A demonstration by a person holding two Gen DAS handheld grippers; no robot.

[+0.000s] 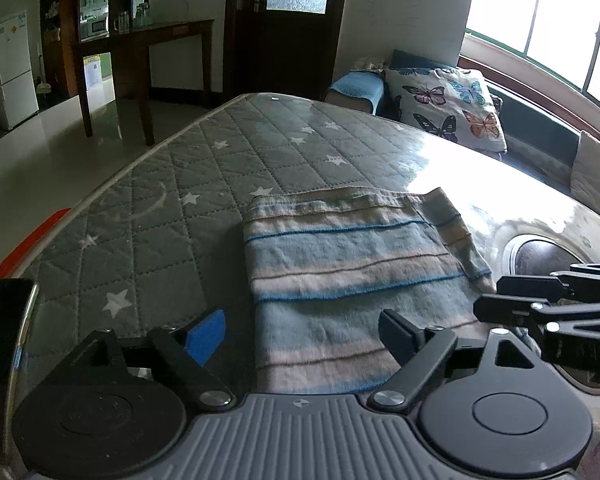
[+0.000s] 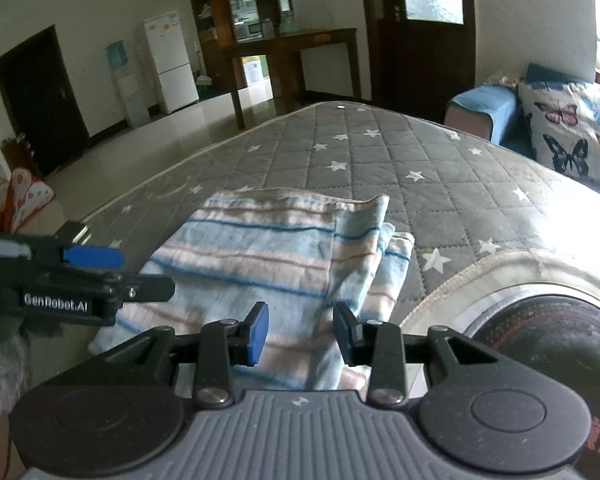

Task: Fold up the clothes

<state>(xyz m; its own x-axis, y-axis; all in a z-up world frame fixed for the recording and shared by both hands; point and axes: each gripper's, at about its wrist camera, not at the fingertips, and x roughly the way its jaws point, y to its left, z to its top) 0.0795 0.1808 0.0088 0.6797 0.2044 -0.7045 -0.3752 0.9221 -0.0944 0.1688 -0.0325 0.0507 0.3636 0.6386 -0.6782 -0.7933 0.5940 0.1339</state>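
Note:
A folded cloth (image 1: 340, 276) with blue, pink and pale stripes lies flat on the grey quilted star-patterned cover (image 1: 220, 168). My left gripper (image 1: 300, 336) hovers over the cloth's near edge, jaws wide apart and nothing between the pads. In the right wrist view the same cloth (image 2: 260, 248) shows stacked layers along its right edge. My right gripper (image 2: 302, 332) stands partly open above the cloth's near right part, pads not pressing on it. Each gripper shows in the other's view: the right gripper (image 1: 496, 296) at the right, the left gripper (image 2: 140, 270) at the left.
A round dark object with a pale rim (image 2: 540, 340) sits at the near right of the cover. A sofa with a butterfly pillow (image 1: 452, 108) lies beyond the far right edge. A red item (image 1: 32, 240) and a dark flat object (image 1: 4, 340) are at the left.

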